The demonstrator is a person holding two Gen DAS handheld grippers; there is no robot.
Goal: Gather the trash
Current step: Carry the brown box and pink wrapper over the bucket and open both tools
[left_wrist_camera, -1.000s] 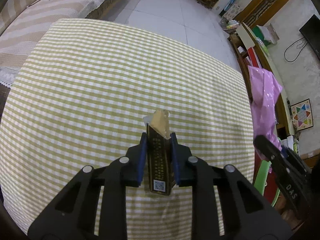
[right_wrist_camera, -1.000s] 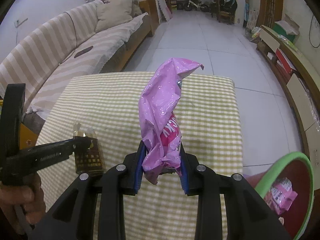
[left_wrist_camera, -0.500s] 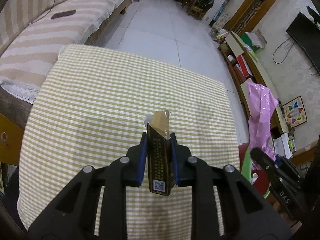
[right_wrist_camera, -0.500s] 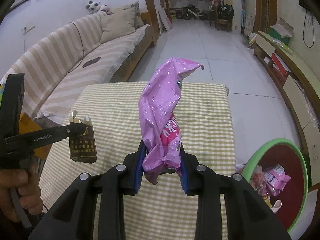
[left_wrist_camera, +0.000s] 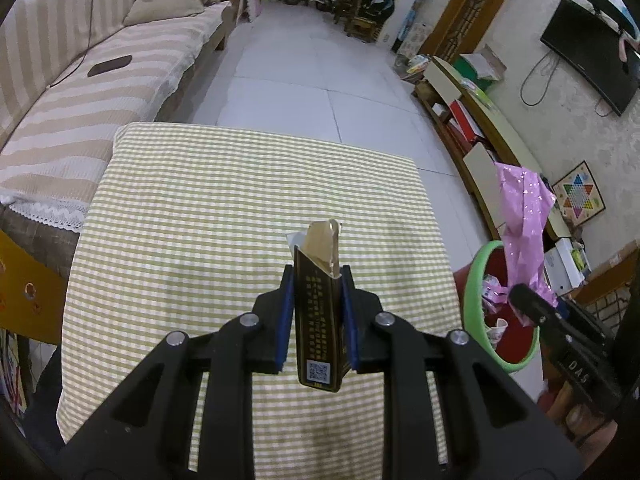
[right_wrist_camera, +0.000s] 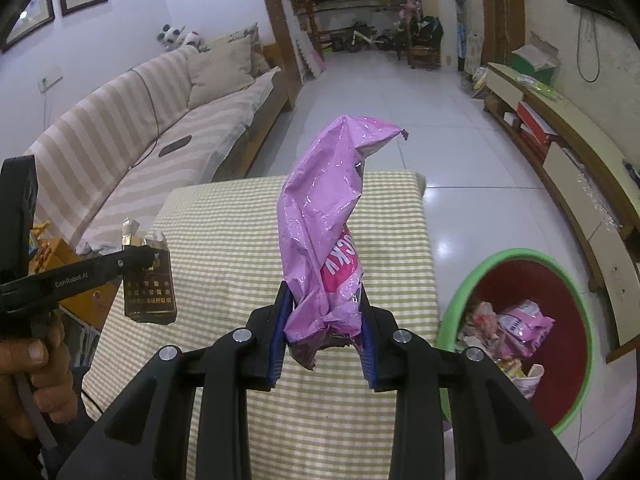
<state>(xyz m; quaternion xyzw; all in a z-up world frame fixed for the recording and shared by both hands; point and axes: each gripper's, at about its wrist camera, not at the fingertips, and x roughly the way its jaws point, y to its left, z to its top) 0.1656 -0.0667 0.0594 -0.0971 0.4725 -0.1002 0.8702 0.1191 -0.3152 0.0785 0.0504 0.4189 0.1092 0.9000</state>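
Note:
My left gripper (left_wrist_camera: 317, 280) is shut on a dark gold-topped cigarette pack (left_wrist_camera: 319, 316), held upright above the checked tablecloth (left_wrist_camera: 208, 216). From the right wrist view the same pack (right_wrist_camera: 149, 280) hangs at the left in the left gripper (right_wrist_camera: 150, 254). My right gripper (right_wrist_camera: 323, 290) is shut on a crumpled pink snack bag (right_wrist_camera: 324, 224) that stands up from the jaws. In the left wrist view that pink bag (left_wrist_camera: 522, 216) shows at the right, over the bin. The red bin with a green rim (right_wrist_camera: 520, 256) sits on the floor right of the table, with several wrappers inside.
A striped sofa (right_wrist_camera: 120, 132) runs along the left of the table. A low TV cabinet (right_wrist_camera: 568, 148) lines the right wall behind the bin (left_wrist_camera: 478, 280). White tiled floor (left_wrist_camera: 304, 80) stretches beyond the table's far edge. A hand (right_wrist_camera: 28, 376) grips the left tool's handle.
Both grippers have risen and drawn back from the table, each still holding its item. More floor and the bin have come into view, the bin now nearer the right gripper.

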